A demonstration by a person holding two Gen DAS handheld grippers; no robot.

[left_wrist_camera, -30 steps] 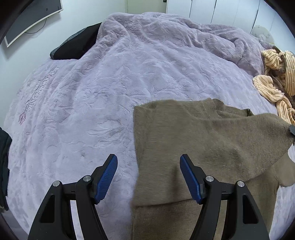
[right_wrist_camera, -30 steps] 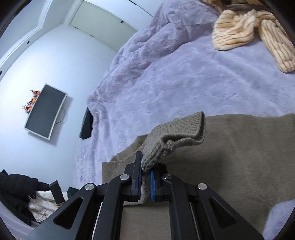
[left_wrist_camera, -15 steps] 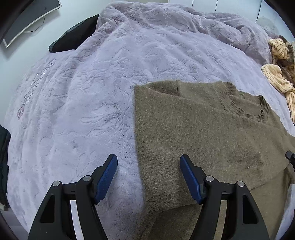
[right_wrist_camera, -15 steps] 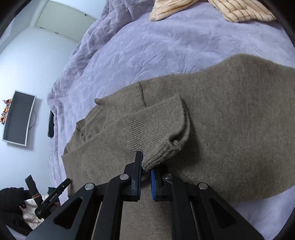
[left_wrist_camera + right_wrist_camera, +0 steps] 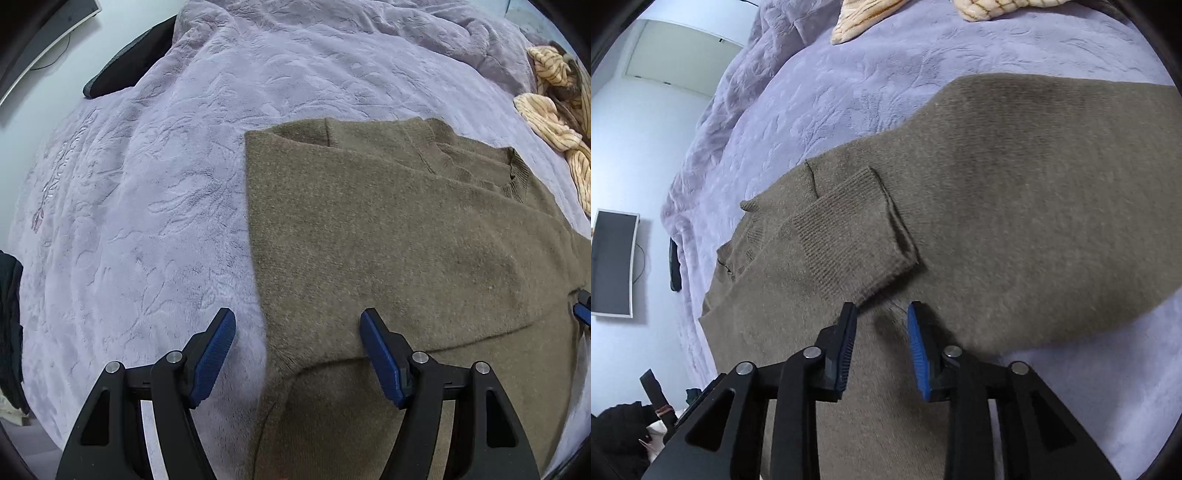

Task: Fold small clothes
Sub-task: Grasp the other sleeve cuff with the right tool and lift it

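- The right gripper (image 5: 881,325) had released the sleeve cuff (image 5: 857,240) it clamped half a second earlier; its jaws stood parted just behind the cuff edge, holding nothing.
- The cuff lay flat across the body of the brown sweater (image 5: 388,236), which was spread on the purple blanket (image 5: 147,184).
- The left gripper (image 5: 297,332) stayed wide apart and empty, straddling the sweater's left edge.
- With the sleeve laid inward, that fold appeared complete; the next fold of the body likely remained.
- A striped yellow garment (image 5: 550,110) lay well apart, near the bed's far right.
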